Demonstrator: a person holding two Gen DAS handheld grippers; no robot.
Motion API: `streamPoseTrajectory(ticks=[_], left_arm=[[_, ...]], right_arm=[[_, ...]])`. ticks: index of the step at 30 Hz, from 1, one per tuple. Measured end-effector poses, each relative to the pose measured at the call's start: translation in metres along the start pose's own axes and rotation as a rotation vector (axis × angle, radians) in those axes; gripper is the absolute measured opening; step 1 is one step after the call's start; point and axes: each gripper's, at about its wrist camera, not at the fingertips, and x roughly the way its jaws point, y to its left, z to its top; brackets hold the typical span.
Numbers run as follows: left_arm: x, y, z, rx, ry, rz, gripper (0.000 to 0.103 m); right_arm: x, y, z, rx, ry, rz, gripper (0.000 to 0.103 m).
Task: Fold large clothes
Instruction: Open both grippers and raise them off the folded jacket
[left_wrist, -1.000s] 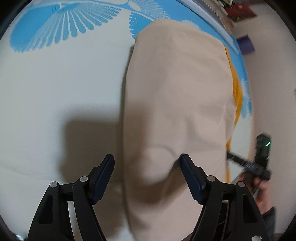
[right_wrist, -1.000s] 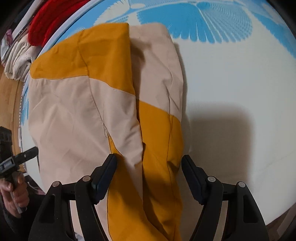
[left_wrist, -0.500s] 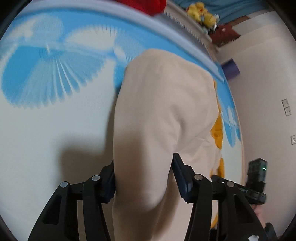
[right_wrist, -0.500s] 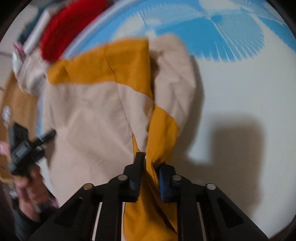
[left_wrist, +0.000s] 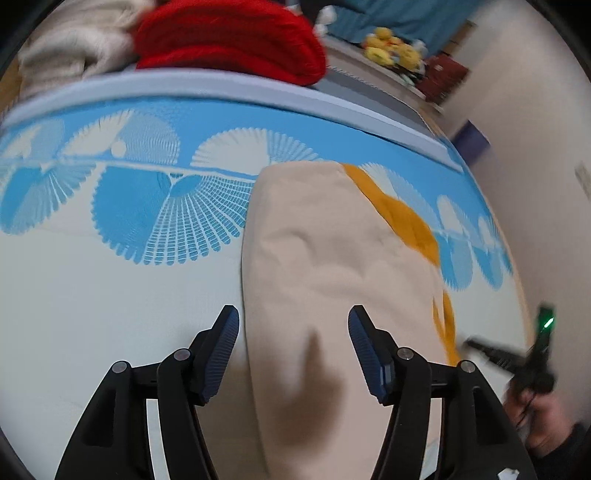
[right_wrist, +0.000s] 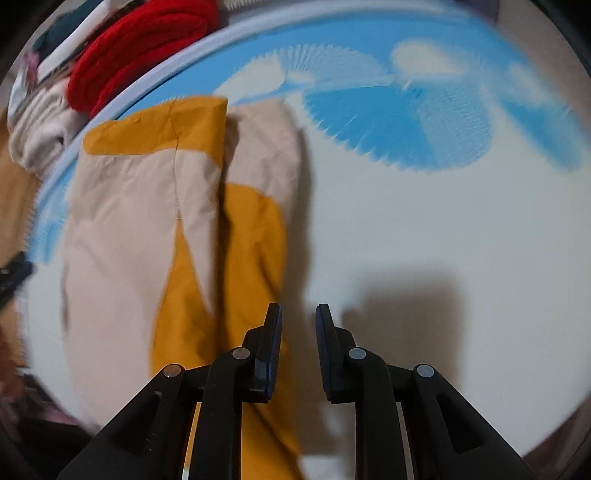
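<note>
A large beige and orange garment (left_wrist: 332, 251) lies folded lengthwise on the white and blue bedsheet (left_wrist: 110, 288). My left gripper (left_wrist: 291, 347) is open, its fingers apart over the garment's near end, holding nothing. In the right wrist view the garment (right_wrist: 147, 221) lies left of centre with orange panels on top. My right gripper (right_wrist: 298, 350) has its fingers a narrow gap apart, empty, just right of the garment's orange edge, over bare sheet. The right gripper also shows blurred in the left wrist view (left_wrist: 524, 354).
A red knitted item (left_wrist: 229, 37) and a cream blanket (left_wrist: 66, 48) are piled beyond the bed's far edge; they also show in the right wrist view (right_wrist: 140, 40). Yellow soft toys (left_wrist: 391, 53) sit on a far shelf. A wall (left_wrist: 535, 147) stands to the right.
Both grippers had closed on the garment's near end half a second ago. Now the left is wide open, the right slightly open, both drawn back, and the garment lies on the bed.
</note>
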Motion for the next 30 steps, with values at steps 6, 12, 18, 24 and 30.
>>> streamPoseTrajectory(ticks=[6,12,18,24,30], left_arm=[[-0.054,-0.044,-0.069,0.145,-0.137,0.1,0.088],[-0.1,-0.07,-0.174,0.17,-0.212,0.132,0.097],[-0.138,-0.079,-0.225,0.034,-0.236,0.143,0.097],[-0.168,-0.097,-0.252,0.063,-0.298,0.168,0.097],[-0.156,-0.085,-0.257,0.023,-0.247,0.158,0.097]], right_arm=[[-0.095,0.011,-0.055,-0.012,-0.33,-0.081,0.039],[-0.149,0.039,-0.159,-0.056,-0.49,-0.119,0.075],[-0.191,0.052,-0.218,-0.016,-0.547,-0.088,0.078],[-0.216,0.064,-0.27,-0.003,-0.551,-0.072,0.078],[-0.224,0.092,-0.288,-0.117,-0.582,-0.085,0.079]])
